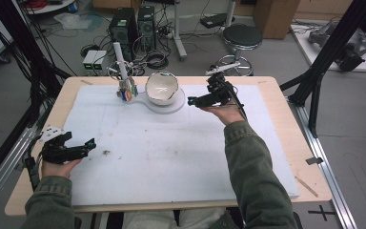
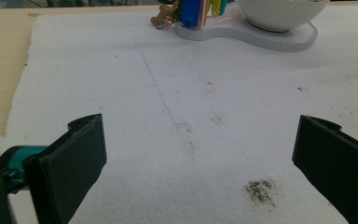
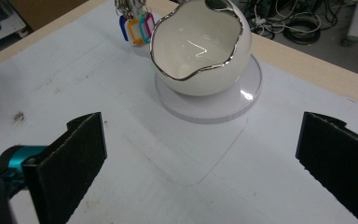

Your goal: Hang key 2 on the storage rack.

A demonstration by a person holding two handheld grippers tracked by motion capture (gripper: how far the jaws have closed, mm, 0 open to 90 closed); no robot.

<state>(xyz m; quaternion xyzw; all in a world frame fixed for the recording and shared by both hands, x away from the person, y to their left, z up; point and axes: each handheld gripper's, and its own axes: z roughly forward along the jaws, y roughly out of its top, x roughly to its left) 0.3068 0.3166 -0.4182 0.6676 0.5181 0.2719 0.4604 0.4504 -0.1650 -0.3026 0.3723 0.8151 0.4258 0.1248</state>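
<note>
The bowl (image 1: 161, 88) stands at about twelve o'clock on the counter (image 1: 286, 143), seated on the round end of a white stand (image 1: 174, 106) that rests on the white foam sheet (image 1: 171, 152). It looks like glazed ceramic, egg-shaped, with a wavy silver-edged opening tilted toward the person, so I judge it stiff, slick, fairly light and easy to chip. The rounded belly would likely slip between flat pads; the better hold is probably across the rim (image 3: 200, 72), one finger inside the opening and one outside, at a low dip of the wavy edge. It may rock or slide off its stand if nudged sideways.

At nine o'clock from the bowl, on the stand's smaller end, hangs a bunch of coloured key tags (image 1: 127, 91) beneath a white post (image 1: 119, 58).

The right gripper (image 1: 192, 101) hovers at about three o'clock of the bowl, near but not touching, pointed at it. In the right gripper view its fingers (image 3: 77, 154) stand wide apart with nothing between them.

The left gripper (image 1: 89, 143) rests low at about eight o'clock on the counter, well apart from the bowl, its fingers (image 2: 79, 158) also spread wide and empty. A small dark smudge (image 1: 106, 152) marks the foam just beside it.
</note>
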